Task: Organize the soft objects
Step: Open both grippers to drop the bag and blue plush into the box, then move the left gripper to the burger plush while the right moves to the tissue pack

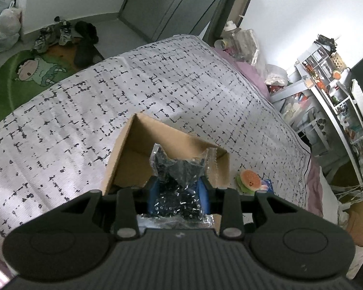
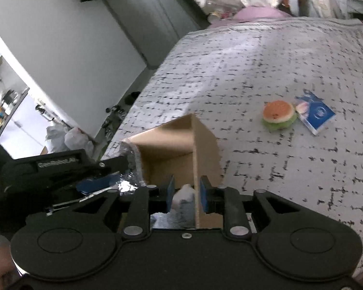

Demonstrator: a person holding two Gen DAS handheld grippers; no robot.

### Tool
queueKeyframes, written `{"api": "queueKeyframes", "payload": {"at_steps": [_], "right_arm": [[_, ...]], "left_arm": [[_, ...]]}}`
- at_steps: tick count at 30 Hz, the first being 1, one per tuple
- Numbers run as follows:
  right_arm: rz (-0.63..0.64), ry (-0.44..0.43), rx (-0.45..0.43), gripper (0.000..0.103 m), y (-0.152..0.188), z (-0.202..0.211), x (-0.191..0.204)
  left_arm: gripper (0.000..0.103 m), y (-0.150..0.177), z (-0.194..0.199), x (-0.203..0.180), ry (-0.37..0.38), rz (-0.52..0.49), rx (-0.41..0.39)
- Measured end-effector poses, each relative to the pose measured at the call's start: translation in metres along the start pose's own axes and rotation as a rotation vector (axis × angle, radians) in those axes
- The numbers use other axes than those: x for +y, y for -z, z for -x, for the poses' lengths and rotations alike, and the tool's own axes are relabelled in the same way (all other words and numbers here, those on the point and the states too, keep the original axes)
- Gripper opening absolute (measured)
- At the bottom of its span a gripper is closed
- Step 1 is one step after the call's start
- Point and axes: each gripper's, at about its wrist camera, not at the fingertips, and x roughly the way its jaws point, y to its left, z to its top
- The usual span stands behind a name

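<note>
Left tool (image 1: 177,191) clamped on bag (image 1: 176,169) over box (image 1: 123,149); right tool (image 2: 186,194) astride box wall, clamping unclear: snagging, tipping risked.

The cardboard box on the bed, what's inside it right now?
Bare brown walls show inside the cardboard box. The left gripper holds a crinkly plastic bag over it; the right gripper straddles one wall beside something white. The floor is mostly hidden.
</note>
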Motion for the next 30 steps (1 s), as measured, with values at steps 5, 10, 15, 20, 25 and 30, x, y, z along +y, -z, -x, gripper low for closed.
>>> {"api": "queueKeyframes", "payload": {"at_steps": [5, 10, 15, 20, 25, 30], "right_arm": [[-0.020, 0.003, -0.003, 0.031, -0.001, 0.007, -0.010], [-0.018, 0.015, -0.002, 0.047, -0.009, 0.018, -0.019], [-0.019, 0.019, 0.005, 0.054, -0.023, 0.033, -0.034], [-0.008, 0.032, -0.020, 0.082, -0.040, 0.053, -0.052], [-0.023, 0.050, -0.051, 0.087, -0.059, 0.069, -0.076], [-0.045, 0.066, -0.088, 0.089, -0.072, 0.077, -0.097]], "left_arm": [[0.050, 0.001, -0.007, -0.005, -0.043, 0.008, 0.023], [0.053, 0.007, -0.004, -0.015, -0.050, -0.002, 0.028], [0.059, 0.012, 0.001, -0.037, -0.053, -0.027, 0.020], [0.068, 0.016, 0.004, -0.060, -0.052, -0.049, 0.011], [0.077, 0.019, 0.005, -0.082, -0.040, -0.060, 0.009], [0.079, 0.022, 0.001, -0.104, -0.035, -0.082, 0.018]]}}
